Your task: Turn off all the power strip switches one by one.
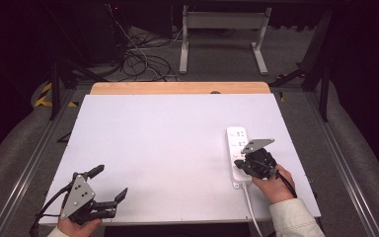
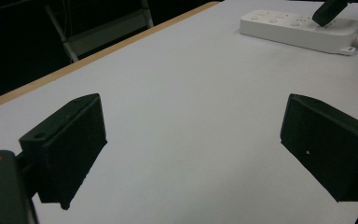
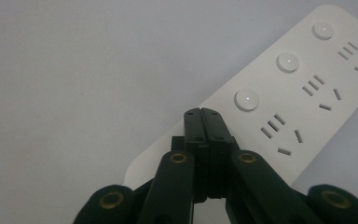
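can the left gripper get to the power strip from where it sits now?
Probably yes: bare table lies between the open left gripper and the power strip. But the shut right gripper sits over its near end, so only the far end is free.

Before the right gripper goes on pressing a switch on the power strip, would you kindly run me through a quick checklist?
1. Right gripper shut, so it can press as one tip: ok.
2. Its tip over the power strip, near the cable end: ok.
3. Tip actually touching a switch: cannot tell; the three round buttons in the right gripper view lie ahead of it.
4. Power strip flat on the table: ok.
5. Left gripper open and well away at the near left corner: ok.
6. Sockets free of plugs: ok.
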{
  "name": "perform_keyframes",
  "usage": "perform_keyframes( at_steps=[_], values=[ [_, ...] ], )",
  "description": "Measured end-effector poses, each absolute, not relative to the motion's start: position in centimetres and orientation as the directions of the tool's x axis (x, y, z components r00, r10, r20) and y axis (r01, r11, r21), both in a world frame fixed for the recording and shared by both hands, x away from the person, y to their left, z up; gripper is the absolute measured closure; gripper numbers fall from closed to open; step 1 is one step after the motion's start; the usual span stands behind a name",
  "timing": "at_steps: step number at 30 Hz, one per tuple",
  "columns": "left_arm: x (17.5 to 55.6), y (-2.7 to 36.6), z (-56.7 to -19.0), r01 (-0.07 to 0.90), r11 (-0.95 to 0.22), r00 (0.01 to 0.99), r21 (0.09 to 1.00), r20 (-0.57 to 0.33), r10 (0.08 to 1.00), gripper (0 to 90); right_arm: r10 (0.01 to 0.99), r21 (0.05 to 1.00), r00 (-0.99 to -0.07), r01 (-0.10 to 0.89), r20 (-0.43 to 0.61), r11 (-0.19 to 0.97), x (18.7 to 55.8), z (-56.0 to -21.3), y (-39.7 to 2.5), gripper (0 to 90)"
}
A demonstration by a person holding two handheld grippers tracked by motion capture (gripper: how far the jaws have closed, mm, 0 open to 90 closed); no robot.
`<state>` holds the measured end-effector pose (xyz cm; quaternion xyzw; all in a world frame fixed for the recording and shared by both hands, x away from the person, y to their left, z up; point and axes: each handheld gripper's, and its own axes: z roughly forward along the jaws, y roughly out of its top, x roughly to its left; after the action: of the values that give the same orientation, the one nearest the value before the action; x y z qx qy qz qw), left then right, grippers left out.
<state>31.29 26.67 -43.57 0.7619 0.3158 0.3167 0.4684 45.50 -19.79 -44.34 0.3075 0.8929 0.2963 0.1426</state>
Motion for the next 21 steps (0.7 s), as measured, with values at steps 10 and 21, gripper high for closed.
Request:
perform_keyframes(
  at_steps=[10, 21],
  values=[
    [31.28, 26.66, -43.57, 0.182, -0.368, 0.6, 0.912, 0.193, 0.776, 7.3, 0.64, 0.613, -0.766, 0.483, -0.05, 0.626, 45.66, -44.67, -19.76, 90.0],
    [31.18, 26.65, -43.56, 0.182, -0.36, 0.599, 0.915, 0.188, 0.778, 7.3, 0.633, 0.609, -0.77, 0.466, -0.077, 0.641, 45.28, -44.72, -19.47, 90.0]
  ],
)
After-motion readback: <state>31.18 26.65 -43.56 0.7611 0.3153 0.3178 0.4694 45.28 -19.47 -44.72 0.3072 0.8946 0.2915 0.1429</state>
